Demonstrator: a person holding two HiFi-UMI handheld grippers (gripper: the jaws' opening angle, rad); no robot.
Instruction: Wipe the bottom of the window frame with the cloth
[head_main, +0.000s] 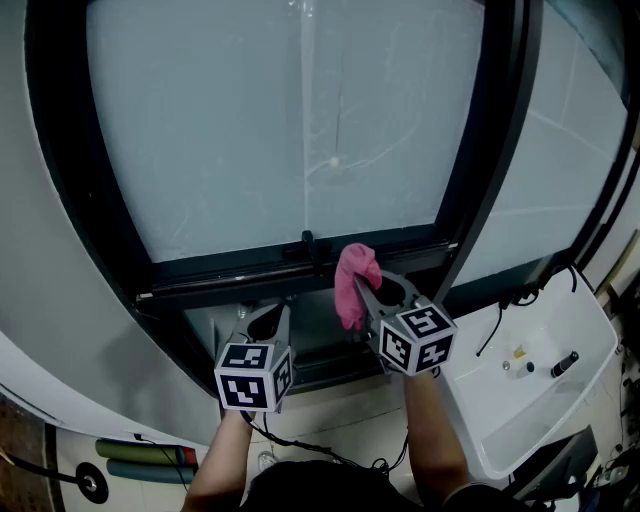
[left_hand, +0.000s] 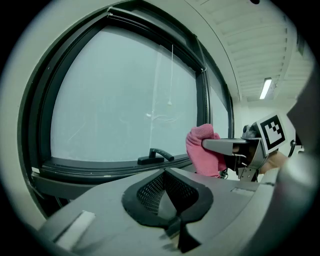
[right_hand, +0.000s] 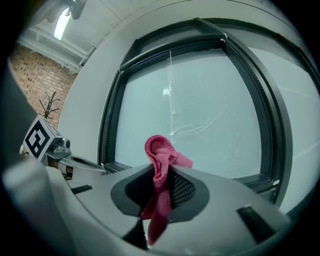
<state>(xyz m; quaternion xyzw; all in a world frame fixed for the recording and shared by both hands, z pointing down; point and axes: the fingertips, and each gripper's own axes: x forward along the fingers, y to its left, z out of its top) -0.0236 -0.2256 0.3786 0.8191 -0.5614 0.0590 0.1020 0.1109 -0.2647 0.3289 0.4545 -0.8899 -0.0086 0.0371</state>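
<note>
Right gripper (head_main: 374, 292) is clamped on the cloth (head_main: 352, 284). In the right gripper view the pink cloth (right_hand: 160, 162) is pinched between the jaws of that gripper (right_hand: 161, 186), with a bunched end standing up past the tips and a tail hanging below.

Left gripper (head_main: 268, 320) has its jaws together with nothing in them; the left gripper view confirms this (left_hand: 166, 184). I'm holding it low and left of the right one, below the frame (head_main: 230, 270).

The cloth sits at the frame's bottom rail, just right of the handle (head_main: 308, 244). From the left gripper view the cloth (left_hand: 202, 150) is right of the handle (left_hand: 156, 154), with the right gripper (left_hand: 226, 145) behind it. I can't tell if the cloth touches the rail.

A pull cord (head_main: 337, 130) hangs in front of the glass (head_main: 220, 120). There's a white sink (head_main: 575, 330) to my right.
</note>
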